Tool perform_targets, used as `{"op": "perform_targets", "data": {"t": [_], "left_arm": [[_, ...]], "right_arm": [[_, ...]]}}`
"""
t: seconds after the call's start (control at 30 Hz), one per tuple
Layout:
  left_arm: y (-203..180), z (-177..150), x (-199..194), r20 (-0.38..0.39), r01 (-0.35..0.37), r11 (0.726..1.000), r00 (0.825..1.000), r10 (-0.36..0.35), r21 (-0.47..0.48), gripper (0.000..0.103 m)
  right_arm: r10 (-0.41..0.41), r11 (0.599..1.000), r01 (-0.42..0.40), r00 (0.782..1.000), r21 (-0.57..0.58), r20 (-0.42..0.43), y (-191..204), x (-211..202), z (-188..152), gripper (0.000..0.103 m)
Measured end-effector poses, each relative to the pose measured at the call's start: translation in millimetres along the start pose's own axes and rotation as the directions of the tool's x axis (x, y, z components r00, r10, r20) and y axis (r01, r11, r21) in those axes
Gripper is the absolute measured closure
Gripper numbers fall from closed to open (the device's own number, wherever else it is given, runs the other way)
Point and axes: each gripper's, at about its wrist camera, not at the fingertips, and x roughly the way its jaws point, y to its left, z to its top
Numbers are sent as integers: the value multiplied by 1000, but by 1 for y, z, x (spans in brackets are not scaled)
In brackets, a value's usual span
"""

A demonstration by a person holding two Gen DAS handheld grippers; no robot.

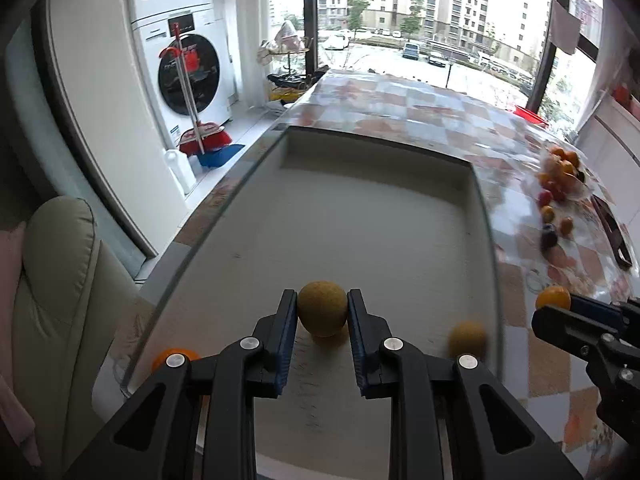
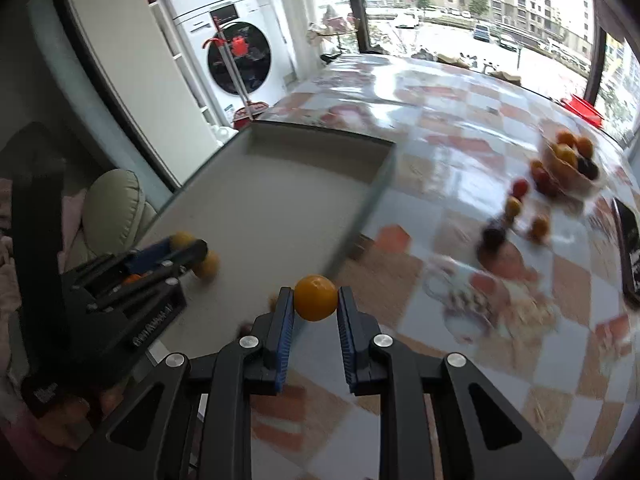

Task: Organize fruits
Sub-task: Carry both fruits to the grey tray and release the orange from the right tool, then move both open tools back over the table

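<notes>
Two grippers each pinch one round fruit near the shallow grey tray (image 1: 360, 216), which lies on the checkered tablecloth (image 1: 420, 108). The left gripper (image 1: 322, 314) clamps a dull yellow-brown fruit (image 1: 322, 308) between its blue pads, held over the tray's near end. A second yellow-brown fruit (image 1: 467, 340) rests inside the tray near its right wall, and an orange fruit (image 1: 174, 357) shows at the tray's near left corner, though whether it sits inside or outside the rim cannot be told. The right gripper (image 2: 316, 300) squeezes a bright orange fruit (image 2: 315, 297) just at the tray's right edge, above the cloth. Well to the right of the tray, a bowl of fruit (image 2: 570, 168) stands on the cloth, with several loose fruits (image 2: 514, 206) scattered between it and the tray.
</notes>
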Motion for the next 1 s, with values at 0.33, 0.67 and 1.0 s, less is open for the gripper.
{"op": "perform_targets", "data": {"t": [0.33, 0.67, 1.0], "left_arm": [[0, 1, 11, 18, -15, 999, 1000, 14, 47, 74], [-12, 0, -9, 72, -19, 998, 997, 15, 57, 2], [-133, -19, -40, 69, 163, 939, 979, -192, 304, 2]], "right_arm": [[28, 1000, -28, 998, 2, -60, 15, 35, 19, 49], [-94, 986, 93, 996, 137, -1, -42, 8, 9, 4], [-354, 873, 365, 930, 322, -95, -161, -24, -67, 0]]}}
